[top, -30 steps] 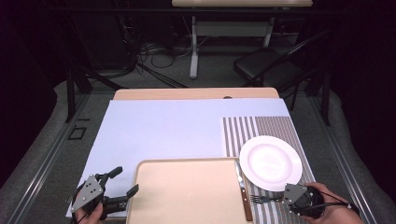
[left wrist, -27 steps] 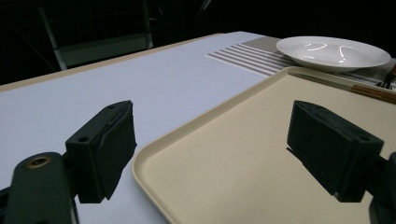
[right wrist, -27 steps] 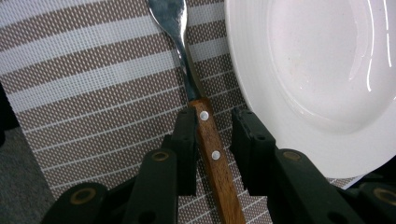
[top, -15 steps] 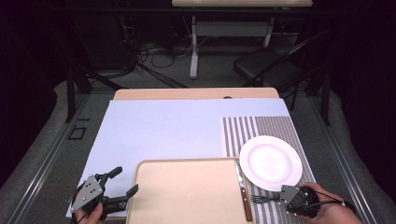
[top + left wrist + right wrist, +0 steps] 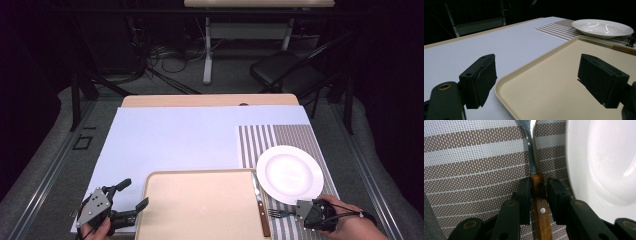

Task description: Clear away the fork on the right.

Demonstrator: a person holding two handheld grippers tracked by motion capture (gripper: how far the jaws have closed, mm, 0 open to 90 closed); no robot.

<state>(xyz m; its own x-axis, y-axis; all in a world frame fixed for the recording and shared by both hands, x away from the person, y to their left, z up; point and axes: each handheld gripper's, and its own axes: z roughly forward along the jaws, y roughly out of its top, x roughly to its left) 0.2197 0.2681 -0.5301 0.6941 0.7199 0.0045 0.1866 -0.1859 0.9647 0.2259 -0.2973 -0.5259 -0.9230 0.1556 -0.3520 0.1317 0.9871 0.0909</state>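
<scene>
At the near right corner of the table, the right gripper (image 5: 295, 212) closes its two black jaws on the wooden handle of a fork (image 5: 535, 173), seen close up in the right gripper view with the pads pressed against either side of the handle just below where the metal neck begins. The fork lies flat on the striped placemat (image 5: 280, 137), its tines pointing left toward the table knife (image 5: 260, 202) that rests along the right edge of the beige tray (image 5: 200, 207). Just beside the fork, the white plate (image 5: 290, 173) sits on the same placemat, its rim close to the gripper's jaw in the right gripper view without clearly touching it. A hand (image 5: 350, 226) grips the tool from the bottom right edge of the high view. Across the table, the left gripper (image 5: 134, 197) hovers at the tray's near left corner with its jaws spread wide and nothing between them; the left gripper view shows one pad over the pale blue table cover (image 5: 175, 140) and the other over the tray's bare surface, with the plate and knife farther off
</scene>
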